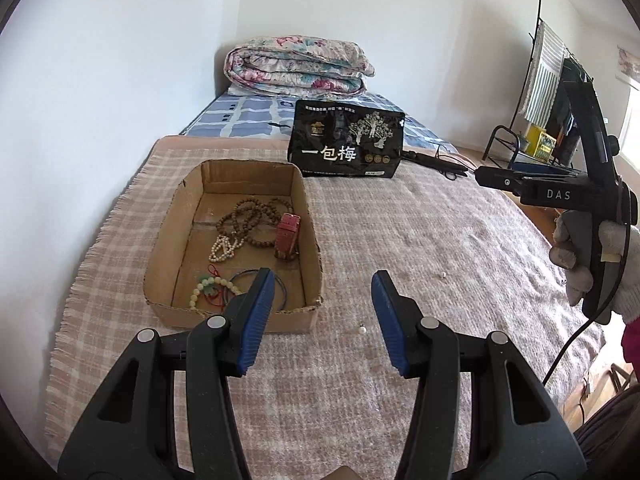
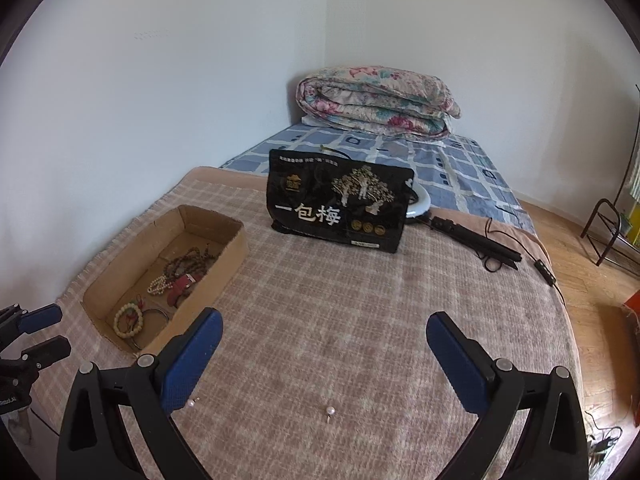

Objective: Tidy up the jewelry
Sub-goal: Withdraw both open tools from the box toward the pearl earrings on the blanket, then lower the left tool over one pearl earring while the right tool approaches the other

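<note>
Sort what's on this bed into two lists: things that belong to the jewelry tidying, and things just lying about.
Belongs to the job:
cardboard box
brown bead strands
white bead strand
pale green bracelet
red watch
blue bangle
two loose pearl pieces, and, on the blanket

Just lying about:
black snack bag
folded quilt
ring light and folded stand
</note>
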Tool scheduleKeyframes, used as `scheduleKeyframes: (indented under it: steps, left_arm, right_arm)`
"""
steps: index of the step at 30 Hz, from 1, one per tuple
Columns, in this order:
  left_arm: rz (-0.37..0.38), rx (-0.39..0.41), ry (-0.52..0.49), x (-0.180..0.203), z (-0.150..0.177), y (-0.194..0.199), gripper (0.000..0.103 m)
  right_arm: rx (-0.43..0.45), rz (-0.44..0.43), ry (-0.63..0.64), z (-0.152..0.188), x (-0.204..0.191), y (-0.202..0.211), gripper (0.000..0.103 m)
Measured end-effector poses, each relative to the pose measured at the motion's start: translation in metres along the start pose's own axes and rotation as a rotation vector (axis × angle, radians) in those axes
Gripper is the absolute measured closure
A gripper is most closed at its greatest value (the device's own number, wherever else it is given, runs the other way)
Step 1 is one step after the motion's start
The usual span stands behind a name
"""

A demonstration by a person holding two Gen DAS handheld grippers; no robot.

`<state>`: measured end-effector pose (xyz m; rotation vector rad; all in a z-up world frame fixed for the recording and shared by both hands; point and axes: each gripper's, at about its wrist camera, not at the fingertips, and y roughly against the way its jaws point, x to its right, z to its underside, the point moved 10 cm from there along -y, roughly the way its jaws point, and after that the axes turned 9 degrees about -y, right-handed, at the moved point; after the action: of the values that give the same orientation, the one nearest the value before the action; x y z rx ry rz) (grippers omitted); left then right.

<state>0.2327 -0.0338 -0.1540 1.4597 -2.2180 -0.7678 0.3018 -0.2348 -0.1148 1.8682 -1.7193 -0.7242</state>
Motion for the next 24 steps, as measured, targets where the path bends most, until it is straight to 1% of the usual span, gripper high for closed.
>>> scheduleKeyframes:
  steps: [4, 5, 6, 10, 12, 15, 16, 17, 19, 21, 23, 24]
  left_arm:
    - [0.027, -0.006, -0.009, 0.019, 0.009, -0.01, 0.052]
    - [0.032, -0.009, -0.016, 0.024, 0.011, -0.012, 0.054]
    - [0.037, -0.015, -0.027, 0.03, 0.014, -0.016, 0.06]
    - [0.064, -0.053, -0.046, 0.045, 0.027, -0.032, 0.061]
    - [0.075, -0.075, -0.055, 0.051, 0.035, -0.041, 0.071]
    - [0.086, -0.105, -0.061, 0.057, 0.046, -0.053, 0.073]
    - [0.094, -0.115, -0.059, 0.058, 0.05, -0.057, 0.075]
    - [0.101, -0.126, -0.057, 0.06, 0.053, -0.062, 0.078]
    - [0.102, -0.143, -0.058, 0.061, 0.058, -0.071, 0.079]
    - [0.098, -0.157, -0.056, 0.06, 0.062, -0.08, 0.079]
    - [0.086, -0.169, -0.056, 0.058, 0.065, -0.088, 0.079]
    - [0.077, -0.174, -0.059, 0.057, 0.065, -0.093, 0.079]
  right_arm:
    - [-0.011, 0.029, -0.016, 0.018, 0.021, 0.002, 0.0]
    - [-0.011, 0.034, -0.022, 0.023, 0.025, 0.003, 0.0]
    - [-0.013, 0.038, -0.029, 0.027, 0.03, 0.003, 0.0]
    - [-0.03, 0.047, -0.049, 0.049, 0.045, -0.001, 0.002]
    - [-0.047, 0.047, -0.056, 0.06, 0.048, -0.007, 0.006]
    - [-0.084, 0.034, -0.069, 0.078, 0.052, -0.018, 0.014]
    - [-0.094, 0.029, -0.07, 0.083, 0.053, -0.022, 0.018]
    - [-0.104, 0.026, -0.069, 0.089, 0.053, -0.025, 0.021]
    - [-0.121, 0.015, -0.065, 0.097, 0.052, -0.031, 0.024]
    - [-0.138, 0.002, -0.069, 0.104, 0.052, -0.036, 0.029]
    - [-0.155, -0.014, -0.074, 0.109, 0.051, -0.042, 0.036]
    - [-0.163, -0.023, -0.075, 0.112, 0.05, -0.045, 0.038]
